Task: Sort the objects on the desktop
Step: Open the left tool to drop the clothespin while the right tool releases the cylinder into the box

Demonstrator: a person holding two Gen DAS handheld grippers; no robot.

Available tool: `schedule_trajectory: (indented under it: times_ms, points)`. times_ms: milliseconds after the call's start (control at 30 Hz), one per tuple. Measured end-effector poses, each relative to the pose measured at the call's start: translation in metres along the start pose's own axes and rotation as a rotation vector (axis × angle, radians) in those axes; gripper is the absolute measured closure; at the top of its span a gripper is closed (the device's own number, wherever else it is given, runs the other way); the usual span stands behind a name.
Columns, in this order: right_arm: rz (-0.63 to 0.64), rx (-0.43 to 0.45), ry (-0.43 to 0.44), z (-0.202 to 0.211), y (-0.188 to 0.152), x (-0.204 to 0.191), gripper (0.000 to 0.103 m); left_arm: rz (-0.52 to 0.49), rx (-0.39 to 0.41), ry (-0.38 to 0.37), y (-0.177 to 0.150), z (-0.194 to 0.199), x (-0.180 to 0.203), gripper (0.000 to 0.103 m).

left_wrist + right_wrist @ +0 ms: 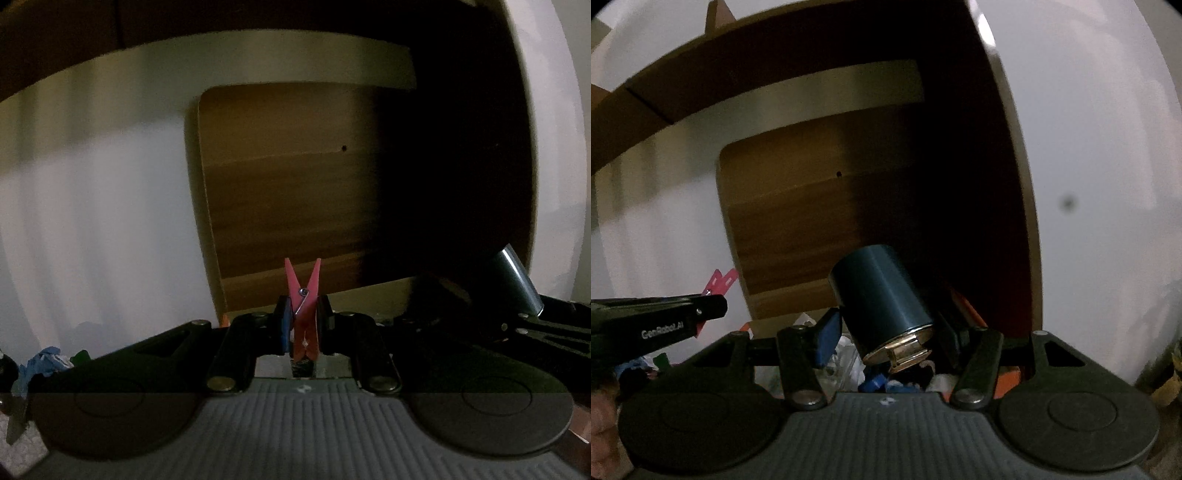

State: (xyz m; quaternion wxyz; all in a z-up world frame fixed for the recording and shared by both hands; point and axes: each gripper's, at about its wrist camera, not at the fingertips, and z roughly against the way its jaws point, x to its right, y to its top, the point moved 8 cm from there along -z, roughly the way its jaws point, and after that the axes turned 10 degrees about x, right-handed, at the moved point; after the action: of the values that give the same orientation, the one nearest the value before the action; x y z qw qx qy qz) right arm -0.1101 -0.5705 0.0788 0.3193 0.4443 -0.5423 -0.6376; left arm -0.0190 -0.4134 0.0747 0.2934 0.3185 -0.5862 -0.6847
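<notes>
My left gripper (302, 325) is shut on a pink clothespin (304, 314) that stands upright between the pads, its two tails pointing up. The same clothespin (718, 282) shows at the left of the right wrist view, held by the left gripper (701, 314). My right gripper (886, 332) is shut on a dark teal cylindrical container (882, 299) with a gold rim, tilted with its rim toward the camera. That container (517, 280) also shows at the right edge of the left wrist view.
A wooden panel (295, 177) and a white wall (92, 203) stand ahead, with a dark shaded recess to the right. Blue and white clutter (882, 382) lies below the right gripper, and blue scraps (40, 365) lie at lower left.
</notes>
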Motion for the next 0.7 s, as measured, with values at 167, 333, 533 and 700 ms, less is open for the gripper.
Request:
schedule_trajectory:
  times_ms: [167, 333, 533, 700]
  points:
    - [-0.026, -0.005, -0.013, -0.022, -0.003, 0.001, 0.048, 0.012, -0.021, 0.016, -0.006, -0.016, -0.006, 0.087]
    - [-0.086, 0.016, -0.031, -0.041, -0.004, -0.003, 0.048, 0.026, -0.029, 0.027, -0.007, -0.027, -0.01, 0.087]
    - [-0.056, -0.016, -0.031, -0.057, -0.01, -0.009, 0.048, 0.019, -0.045, 0.024, -0.011, -0.044, -0.01, 0.087]
    - [-0.05, -0.05, -0.05, -0.072, -0.017, -0.005, 0.048, 0.014, -0.069, 0.023, -0.019, -0.051, -0.009, 0.087]
